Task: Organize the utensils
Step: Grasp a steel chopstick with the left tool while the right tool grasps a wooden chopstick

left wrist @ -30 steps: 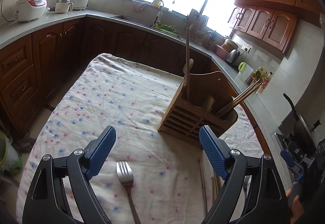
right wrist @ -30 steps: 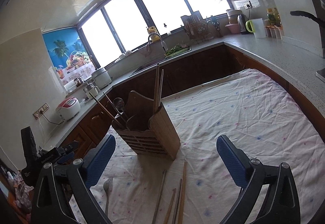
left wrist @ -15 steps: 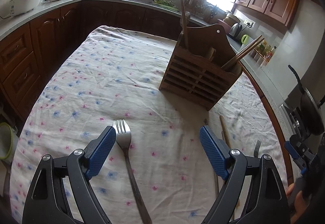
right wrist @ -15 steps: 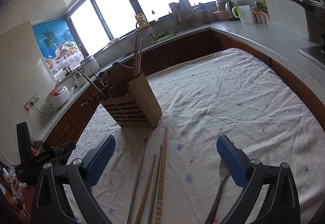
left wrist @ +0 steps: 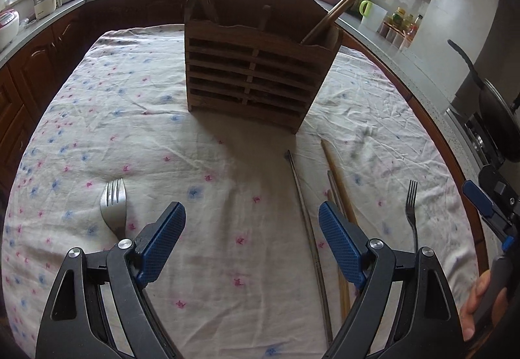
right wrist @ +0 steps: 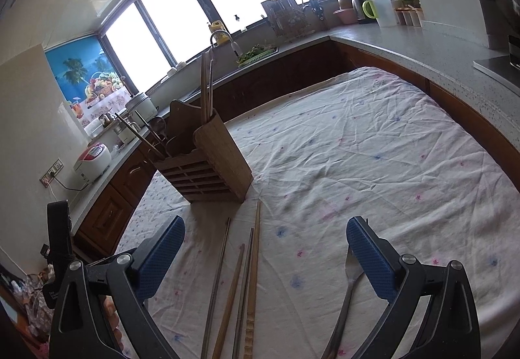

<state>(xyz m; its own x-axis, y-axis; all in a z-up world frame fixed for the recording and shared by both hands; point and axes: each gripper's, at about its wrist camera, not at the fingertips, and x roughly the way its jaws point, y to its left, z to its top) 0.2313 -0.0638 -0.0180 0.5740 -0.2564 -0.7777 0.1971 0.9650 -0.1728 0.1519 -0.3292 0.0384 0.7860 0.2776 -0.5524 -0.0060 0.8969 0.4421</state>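
Note:
A wooden slatted utensil holder (left wrist: pixel 256 66) stands on the flowered tablecloth (left wrist: pixel 130 118) with chopsticks and a ladle in it; it also shows in the right wrist view (right wrist: pixel 208 170). My left gripper (left wrist: pixel 252 229) is open and empty above the cloth. A wide metal fork (left wrist: pixel 113 206) lies by its left finger. Several loose chopsticks (left wrist: pixel 325 196) and a slim fork (left wrist: pixel 412 206) lie to its right. My right gripper (right wrist: pixel 263 245) is open and empty, with the chopsticks (right wrist: pixel 240 277) between its fingers and a fork (right wrist: pixel 346 294) under the right finger.
Kitchen counters with dark wood cabinets wrap around the table. A rice cooker (right wrist: pixel 92 160) and pots stand on the left counter, a sink (right wrist: pixel 256 51) under the window, a green-handled jug (right wrist: pixel 378 11) and a pan on a stove (left wrist: pixel 494 105) at the right.
Both grippers have come lower and tipped down toward the table. The left one has swung to face the holder head on. More chopsticks and the forks have come into view.

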